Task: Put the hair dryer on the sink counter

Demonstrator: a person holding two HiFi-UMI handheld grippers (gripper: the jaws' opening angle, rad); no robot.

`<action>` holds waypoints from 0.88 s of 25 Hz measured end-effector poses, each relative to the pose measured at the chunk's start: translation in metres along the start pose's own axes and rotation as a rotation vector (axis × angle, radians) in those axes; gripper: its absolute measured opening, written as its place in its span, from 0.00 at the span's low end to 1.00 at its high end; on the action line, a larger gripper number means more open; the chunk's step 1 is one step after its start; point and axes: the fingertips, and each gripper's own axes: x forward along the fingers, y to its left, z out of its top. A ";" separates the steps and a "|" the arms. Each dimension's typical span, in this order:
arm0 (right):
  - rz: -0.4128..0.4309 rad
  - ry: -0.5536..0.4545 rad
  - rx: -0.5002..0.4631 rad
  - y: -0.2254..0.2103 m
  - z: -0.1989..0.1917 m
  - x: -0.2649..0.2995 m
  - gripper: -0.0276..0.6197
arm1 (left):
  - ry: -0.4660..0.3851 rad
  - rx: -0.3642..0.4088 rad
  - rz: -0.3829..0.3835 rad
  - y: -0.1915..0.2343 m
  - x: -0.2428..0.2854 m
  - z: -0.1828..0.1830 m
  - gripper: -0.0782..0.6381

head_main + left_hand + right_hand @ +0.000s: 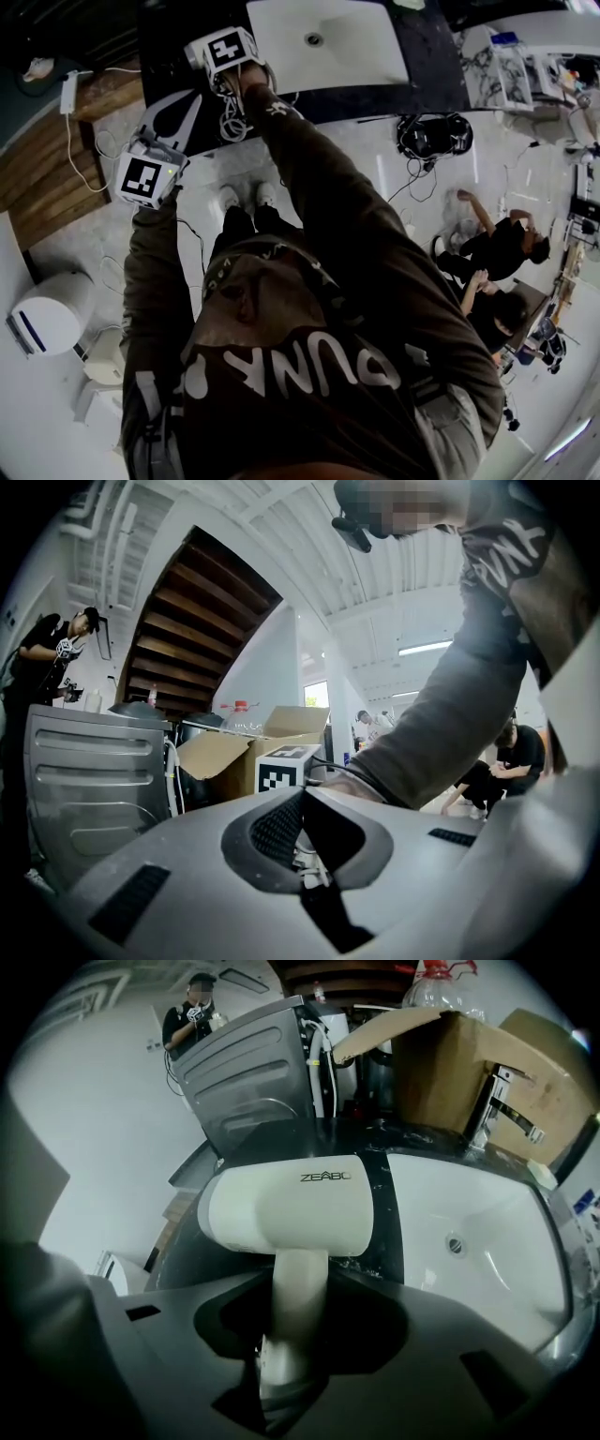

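A white hair dryer (291, 1208) has its handle between the jaws of my right gripper (295, 1335), which is shut on it. Its head hangs over the dark sink counter (370, 1162), just left of the white basin (469, 1232). In the head view my right gripper (228, 56) is at the counter's (431, 56) front edge, left of the basin (328, 42), and the dryer's cord (232, 117) dangles below it. My left gripper (173, 117) is lower left, over the floor. Its jaw tips meet with nothing between them (300, 799).
A faucet (502, 1110), a cardboard box (441, 1063) and a grey metal machine (258, 1063) stand behind the counter. Two people (497, 248) crouch on the floor at right near loose cables (427, 136). A white rounded appliance (52, 314) sits at the lower left.
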 end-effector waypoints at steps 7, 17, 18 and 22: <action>0.006 -0.018 -0.001 -0.001 0.004 0.004 0.30 | 0.007 0.008 0.001 0.000 0.006 0.002 0.10; 0.068 -0.082 0.011 -0.001 0.013 -0.001 0.46 | 0.009 0.012 0.009 -0.003 0.011 0.004 0.10; 0.078 -0.089 0.006 0.000 0.014 -0.002 0.47 | 0.010 0.013 0.011 -0.003 0.011 0.005 0.10; 0.129 -0.146 -0.027 0.008 0.019 -0.015 0.54 | 0.010 0.014 0.017 -0.002 0.012 0.008 0.10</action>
